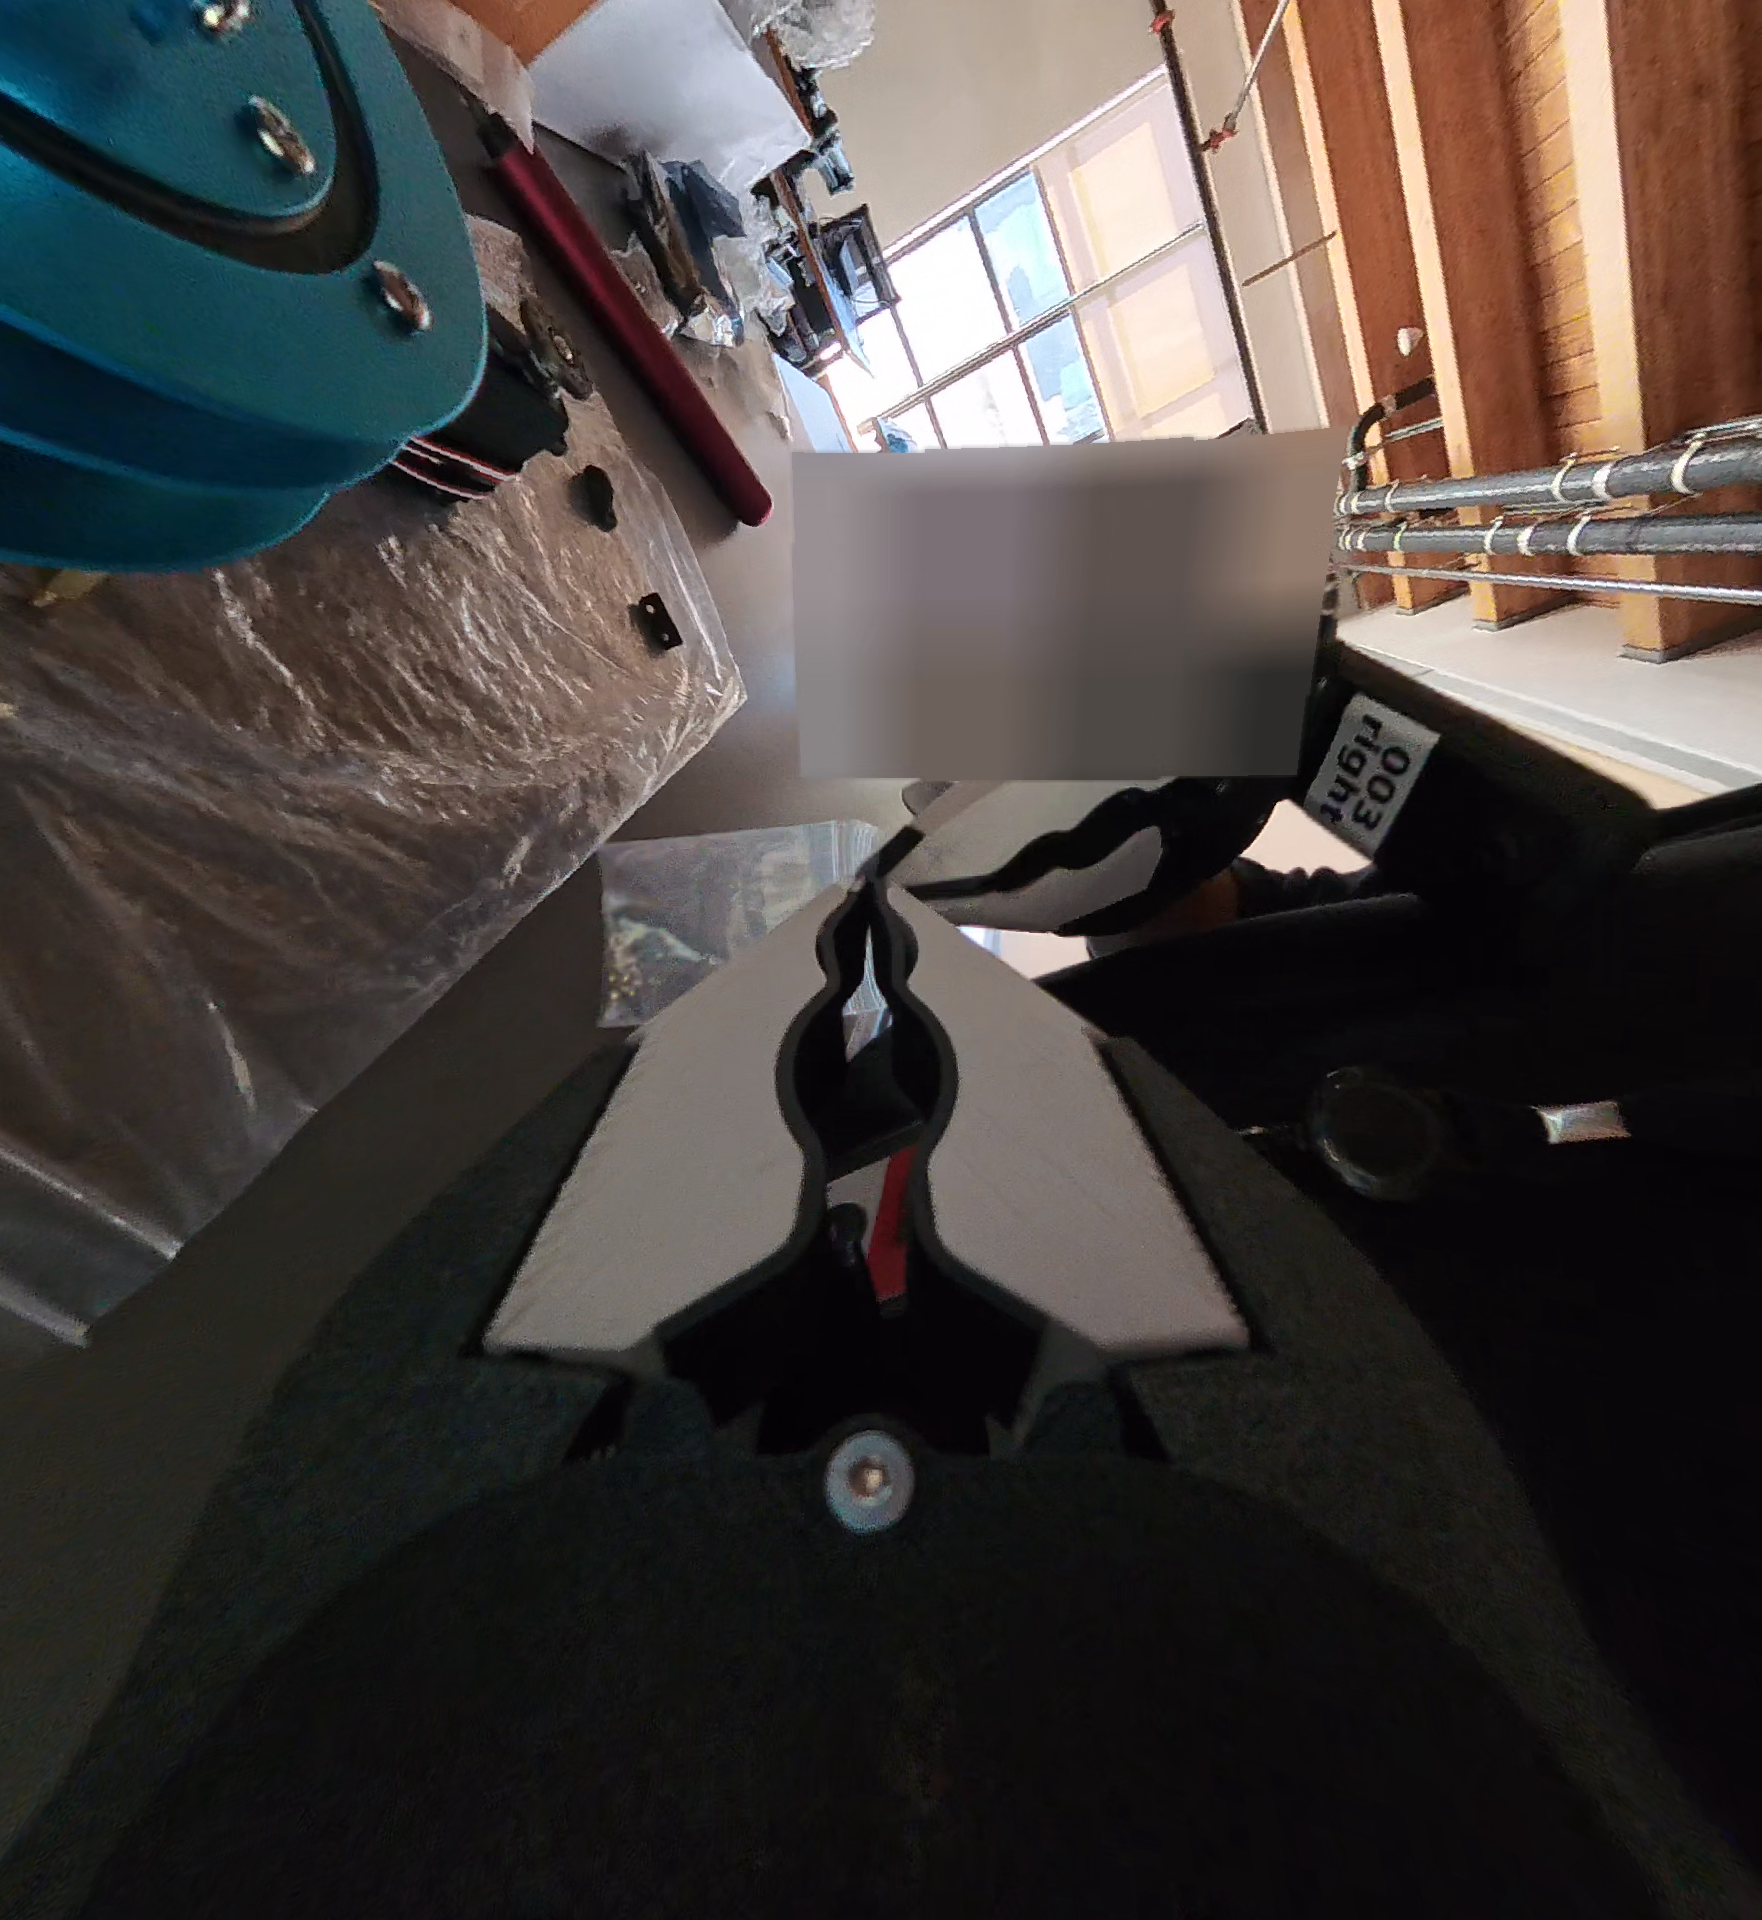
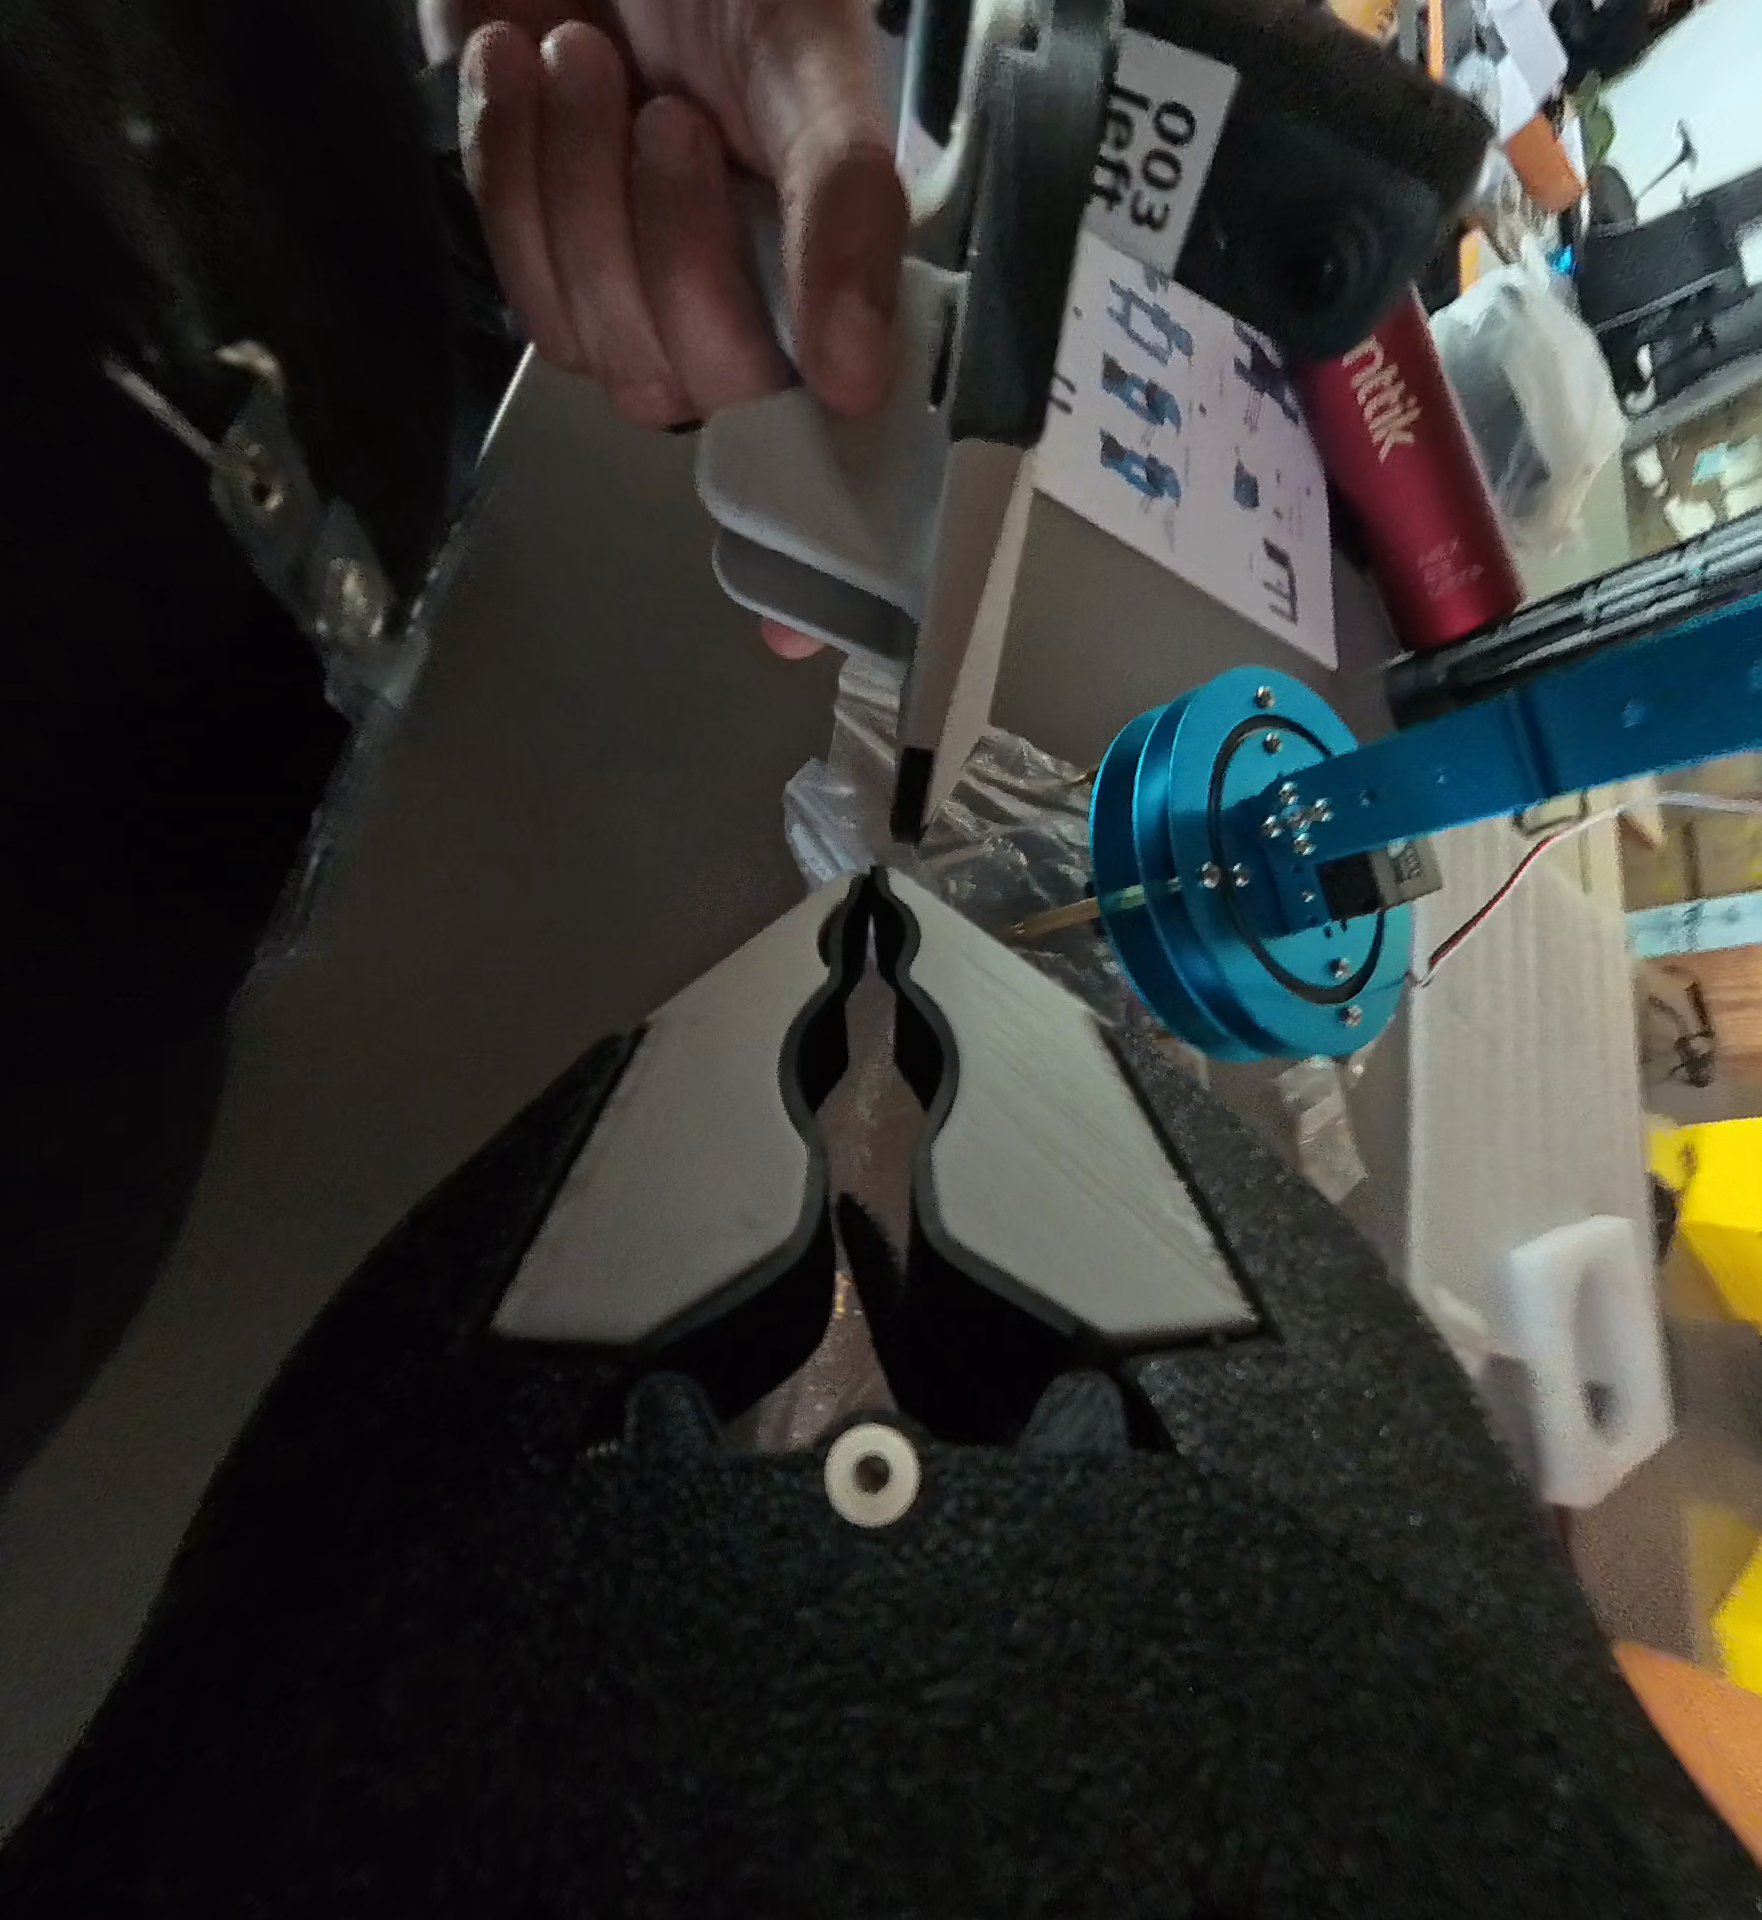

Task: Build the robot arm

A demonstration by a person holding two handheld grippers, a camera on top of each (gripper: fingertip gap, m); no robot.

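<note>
Teal disc (image 1: 129, 260) cropped, blurry

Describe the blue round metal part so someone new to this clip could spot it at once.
Start at the grey table and find the crinkled clear plastic sheet on it. Beside the right gripper tips stands a blue stacked metal disc, bolted to a blue bar. Nothing else nearby is round, blue and ringed with small screws.

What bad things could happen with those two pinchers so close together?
The left hand-held gripper and right hand-held gripper nearly meet tip to tip, so they might bump. Both hang over crinkly clear plastic, which could snag. The blue metal disc sits close by and might get knocked.
</note>
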